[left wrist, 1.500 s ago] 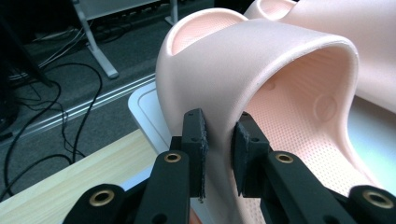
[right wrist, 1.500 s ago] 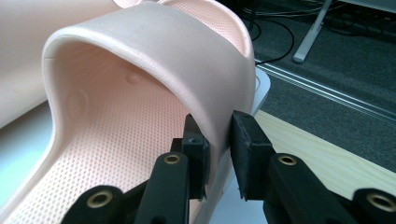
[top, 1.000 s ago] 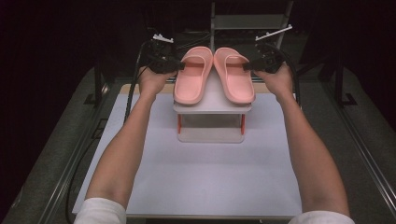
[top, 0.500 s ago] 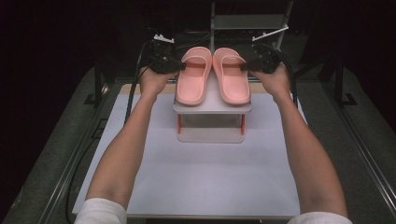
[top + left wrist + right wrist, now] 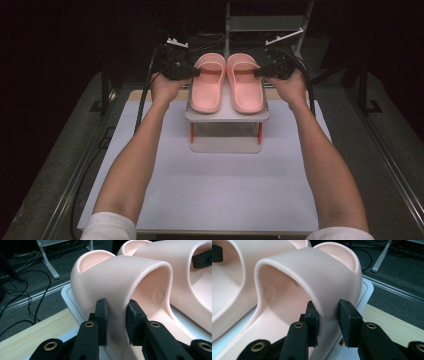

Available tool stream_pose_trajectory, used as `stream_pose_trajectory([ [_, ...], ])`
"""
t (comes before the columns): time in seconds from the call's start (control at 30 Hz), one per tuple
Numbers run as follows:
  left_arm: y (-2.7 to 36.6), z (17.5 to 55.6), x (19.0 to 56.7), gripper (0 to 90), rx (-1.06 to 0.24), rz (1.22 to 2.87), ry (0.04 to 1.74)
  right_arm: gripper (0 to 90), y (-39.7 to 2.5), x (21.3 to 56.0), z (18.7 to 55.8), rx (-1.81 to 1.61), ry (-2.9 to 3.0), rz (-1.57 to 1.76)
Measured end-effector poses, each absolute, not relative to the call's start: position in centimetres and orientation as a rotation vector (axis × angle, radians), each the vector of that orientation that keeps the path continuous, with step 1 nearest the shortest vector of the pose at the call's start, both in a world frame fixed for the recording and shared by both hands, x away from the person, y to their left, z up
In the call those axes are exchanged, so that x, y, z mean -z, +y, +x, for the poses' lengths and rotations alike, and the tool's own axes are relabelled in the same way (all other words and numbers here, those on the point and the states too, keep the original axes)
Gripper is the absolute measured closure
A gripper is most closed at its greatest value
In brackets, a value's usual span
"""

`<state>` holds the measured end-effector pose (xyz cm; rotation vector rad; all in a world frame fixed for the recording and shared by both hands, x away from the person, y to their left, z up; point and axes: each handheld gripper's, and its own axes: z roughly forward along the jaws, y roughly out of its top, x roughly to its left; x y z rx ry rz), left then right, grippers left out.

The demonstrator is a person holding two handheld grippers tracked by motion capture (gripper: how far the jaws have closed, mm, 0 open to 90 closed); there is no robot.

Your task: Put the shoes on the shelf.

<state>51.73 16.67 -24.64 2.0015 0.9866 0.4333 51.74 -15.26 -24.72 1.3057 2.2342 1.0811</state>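
Dark room and tangled cables are sitting behind a white table [image 5: 220, 195], and a small white stand [image 5: 226, 116] is standing on it near the far edge.

Two pink slippers are lying side by side on top of the stand, toes pointing away from the person. The left slipper [image 5: 209, 82] is sitting right in front of the left tongs [image 5: 196, 73], and the right slipper [image 5: 245, 82] is sitting right in front of the right tongs [image 5: 257, 73].

Each pair of tongs is biting the outer side of its slipper's strap. In the left gripper view, the two black pads [image 5: 102, 320] are pressing the strap [image 5: 125, 277] from both sides, one pad outside and one pad under the arch. The right gripper view is showing the same thing on the other strap [image 5: 312, 272]. So both tongs are clamped on the straps, not hanging loose.

I think the strap is a good place to grab, because it is thin and bendy and sticks up, so the pads can pinch it well. Holding each slipper on its outer side is keeping the two hands [image 5: 167, 86] apart, so they are not bumping.

The slippers' soles seem to be resting on the stand, so it looks like the person is either putting them down neatly or getting ready to lift them.
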Motion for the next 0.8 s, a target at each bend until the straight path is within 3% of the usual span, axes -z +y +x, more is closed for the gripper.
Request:
stream_pose_trajectory([
  [0.8,16.45,51.78,25.53,72.5,-0.428,2.005,1.015,61.0,-14.93,25.43,51.57,-1.175,2.234,1.356],
])
